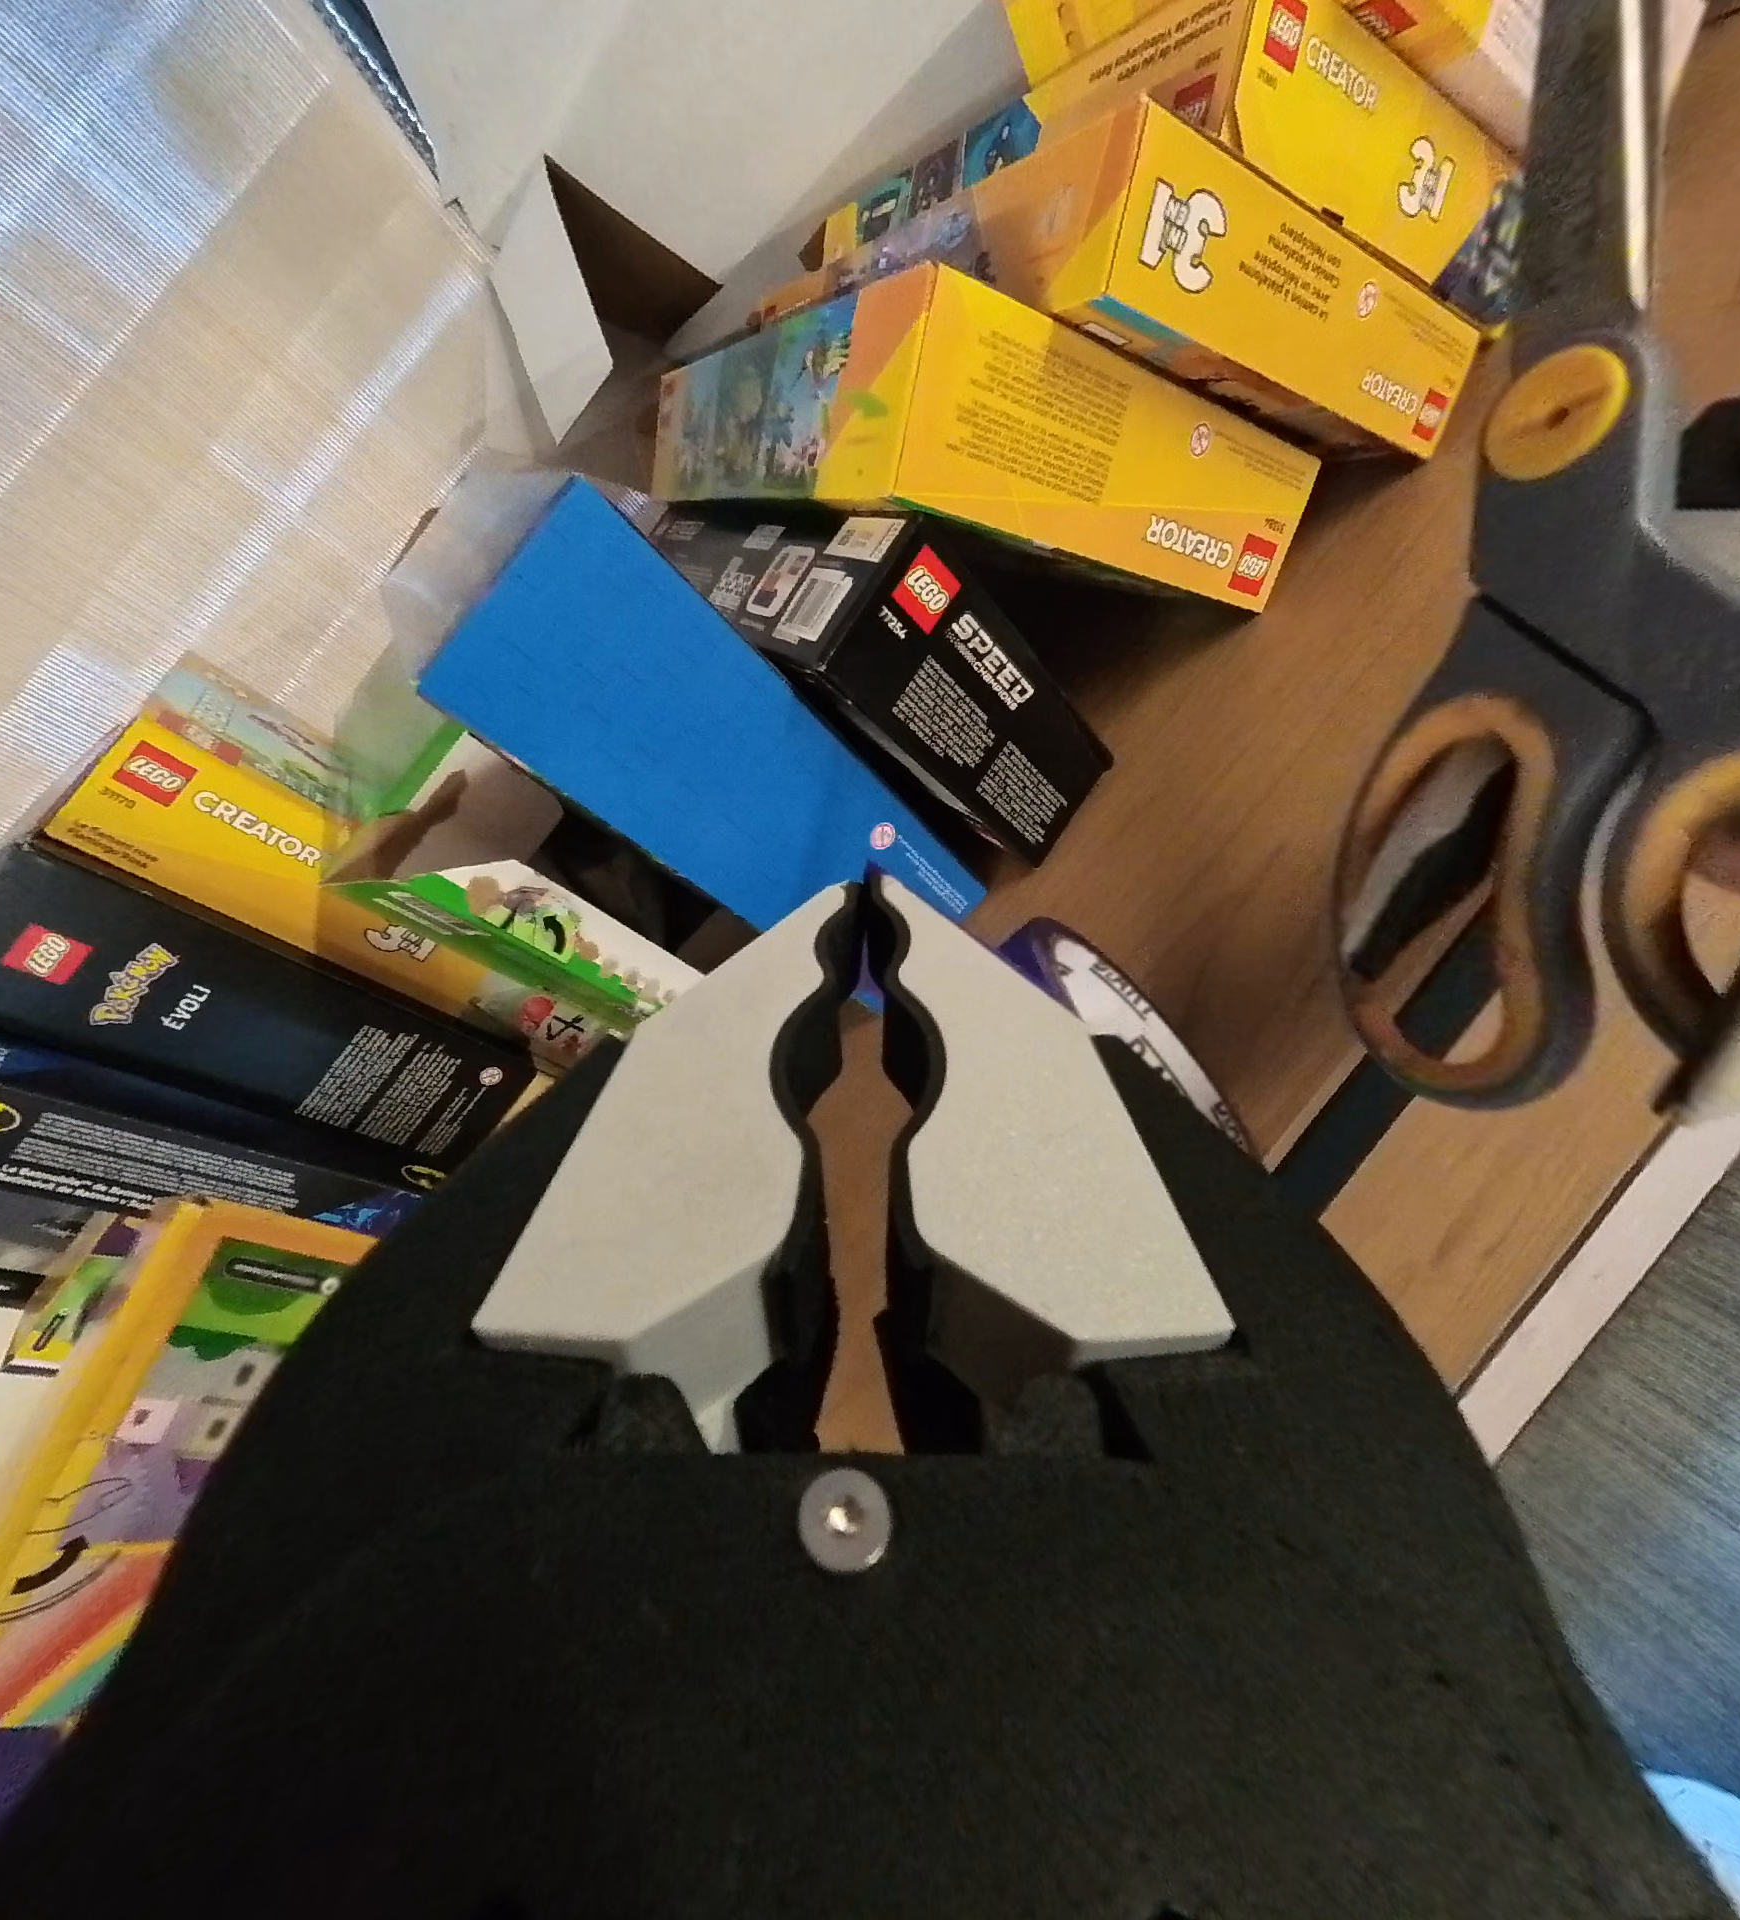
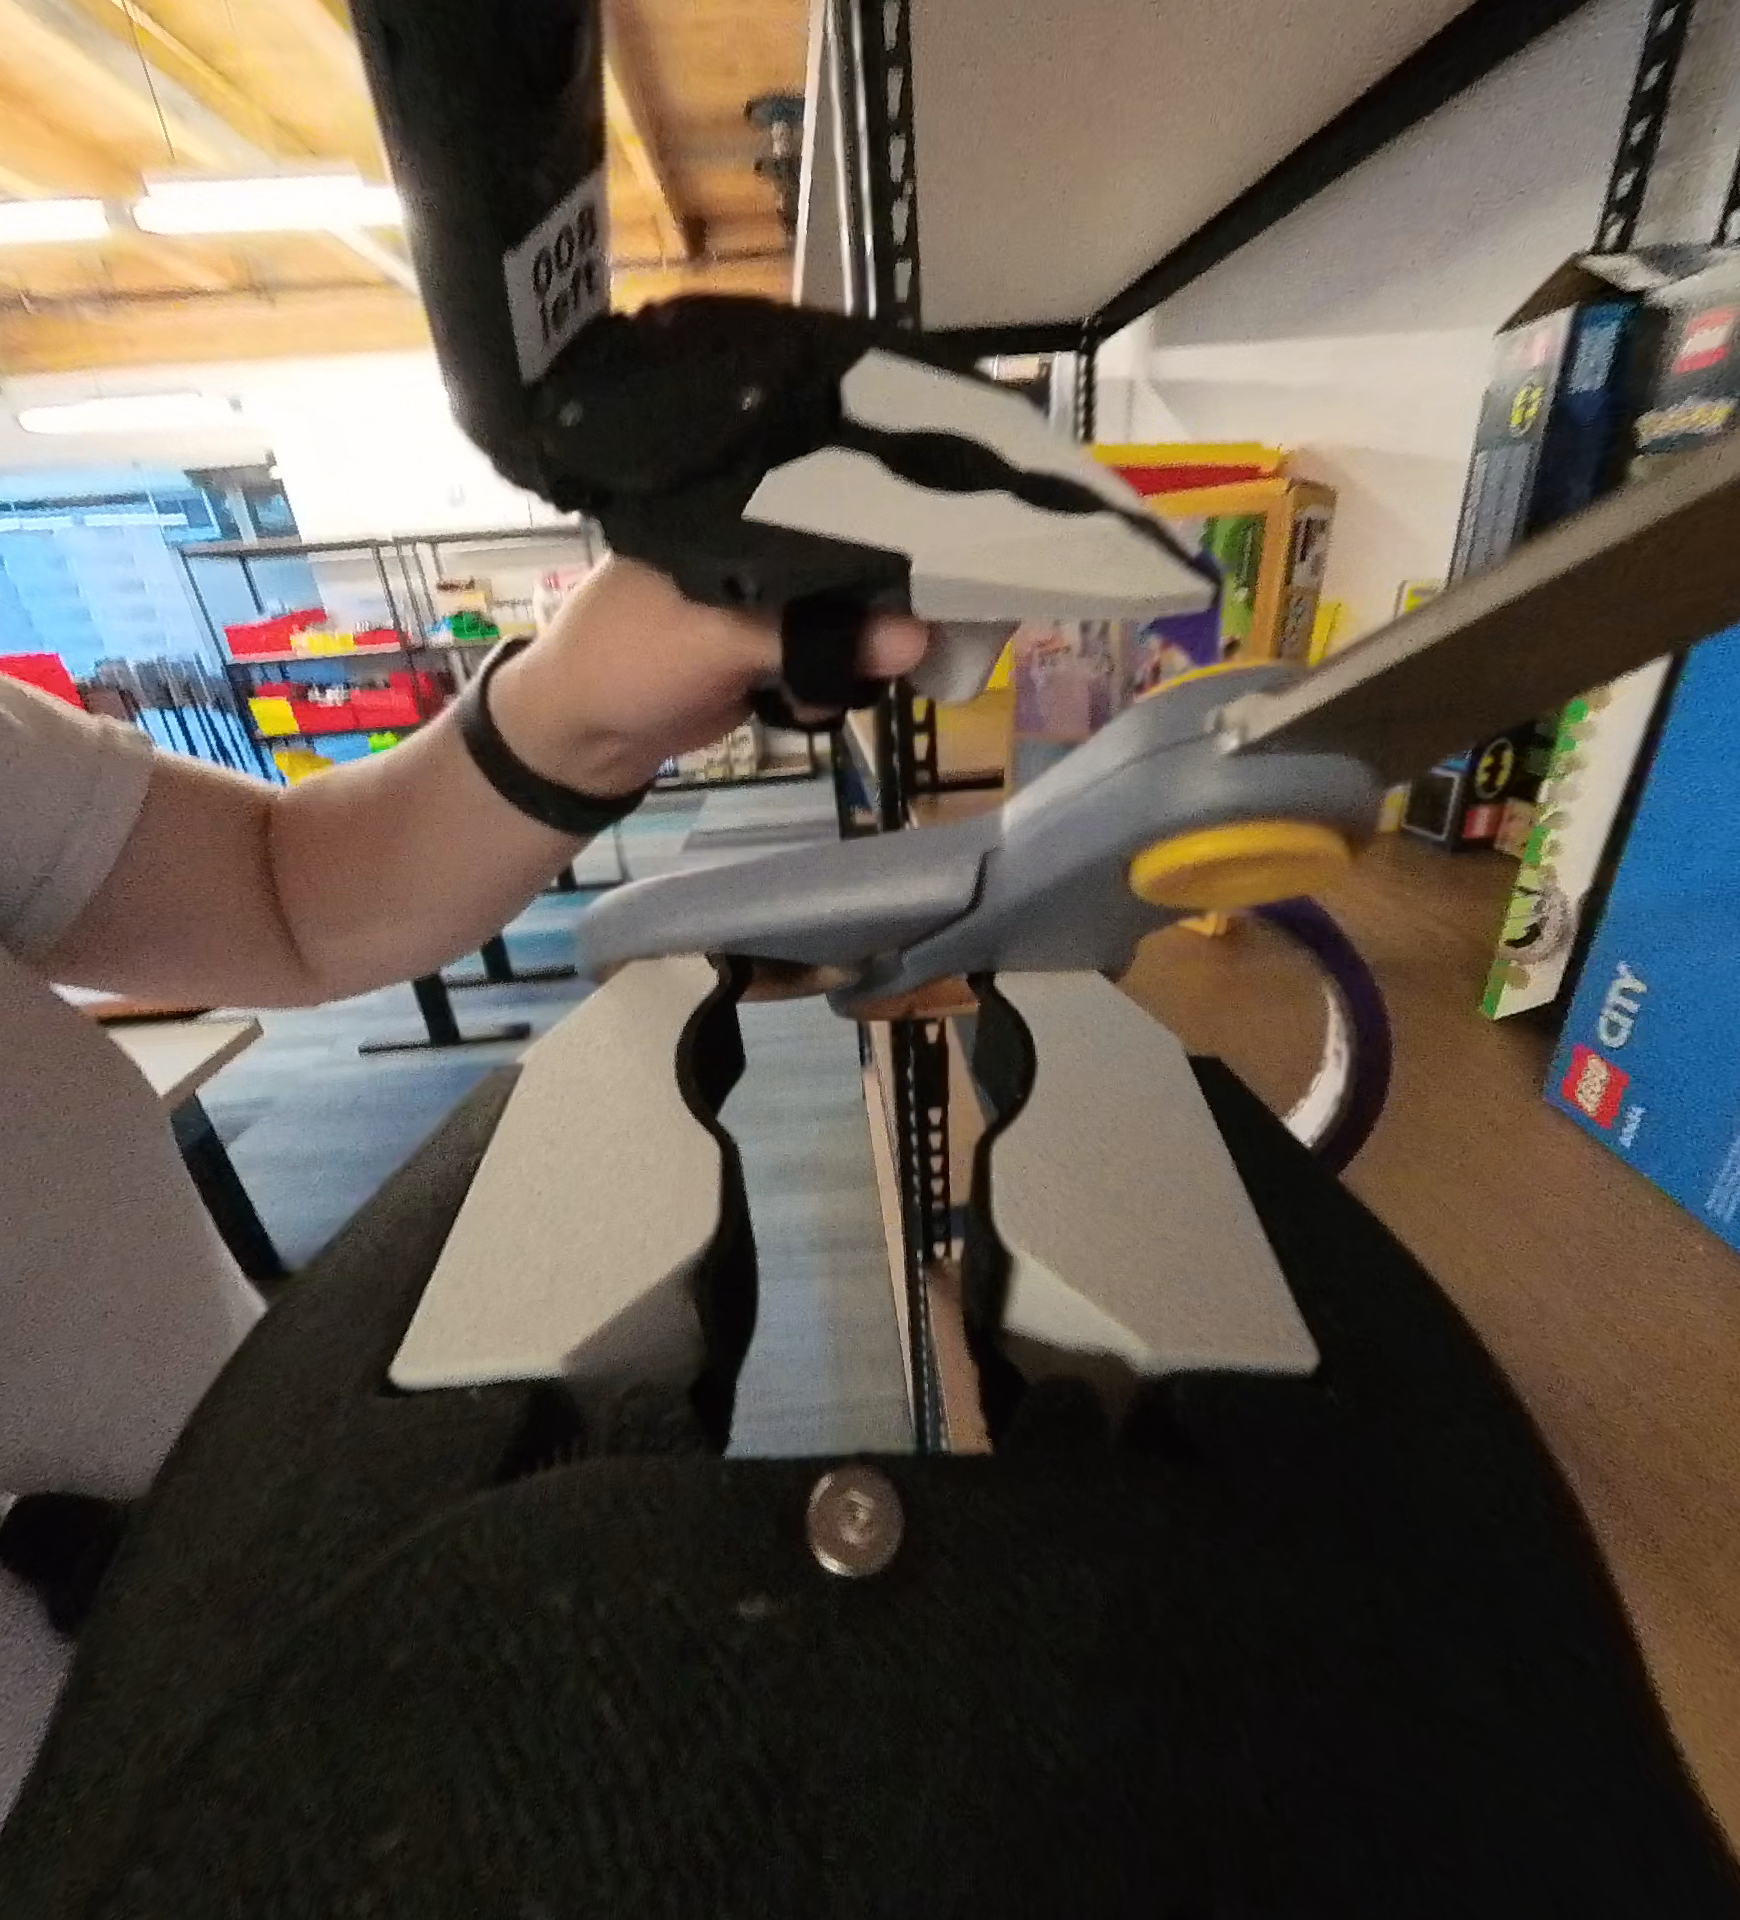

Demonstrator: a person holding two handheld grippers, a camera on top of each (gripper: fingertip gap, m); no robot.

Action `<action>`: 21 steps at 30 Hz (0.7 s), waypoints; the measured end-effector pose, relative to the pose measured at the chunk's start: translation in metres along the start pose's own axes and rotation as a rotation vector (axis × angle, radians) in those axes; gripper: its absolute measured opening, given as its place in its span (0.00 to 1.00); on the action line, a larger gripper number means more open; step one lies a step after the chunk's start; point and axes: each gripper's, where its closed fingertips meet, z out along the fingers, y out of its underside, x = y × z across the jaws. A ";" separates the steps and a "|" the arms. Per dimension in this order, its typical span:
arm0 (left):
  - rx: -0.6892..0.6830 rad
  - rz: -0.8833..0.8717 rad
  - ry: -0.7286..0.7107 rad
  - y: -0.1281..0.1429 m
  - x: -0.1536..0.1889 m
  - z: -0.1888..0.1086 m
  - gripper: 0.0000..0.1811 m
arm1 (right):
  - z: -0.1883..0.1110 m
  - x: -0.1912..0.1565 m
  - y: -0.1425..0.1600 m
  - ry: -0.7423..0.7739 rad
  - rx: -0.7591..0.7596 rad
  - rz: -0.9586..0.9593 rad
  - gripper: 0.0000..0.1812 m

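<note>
While the right gripper (image 2: 850, 987) grips the grey handles of a pair of scissors (image 2: 1053, 883) between its part-closed fingers, the blades (image 2: 1520, 634) jut up and right over the wooden shelf (image 2: 1468, 1299), near a purple tape roll (image 2: 1349, 1029); stiff, light and sharp-edged, they are probably safest held by the handle loops. The left gripper (image 1: 866, 899), jaws nearly together and empty, hovers before a blue toy box (image 1: 637, 686)

Probably a storeroom or workshop: metal shelving (image 2: 887, 208) stacked with toy boxes (image 1: 980, 436), bins (image 2: 346, 707) behind.
</note>
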 end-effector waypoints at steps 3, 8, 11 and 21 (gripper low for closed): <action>-0.013 0.011 0.005 0.000 -0.003 -0.001 0.00 | 0.004 -0.011 0.010 -0.038 -0.063 0.011 0.22; -0.043 0.032 0.030 0.001 -0.004 0.002 0.00 | 0.018 -0.039 0.027 -0.150 -0.102 0.116 0.22; -0.078 0.054 0.059 0.005 -0.003 0.005 0.00 | 0.032 -0.066 0.038 -0.270 -0.119 0.222 0.22; -0.196 0.066 0.173 0.008 -0.011 0.013 0.00 | 0.080 -0.091 0.062 -0.424 -0.089 0.363 0.26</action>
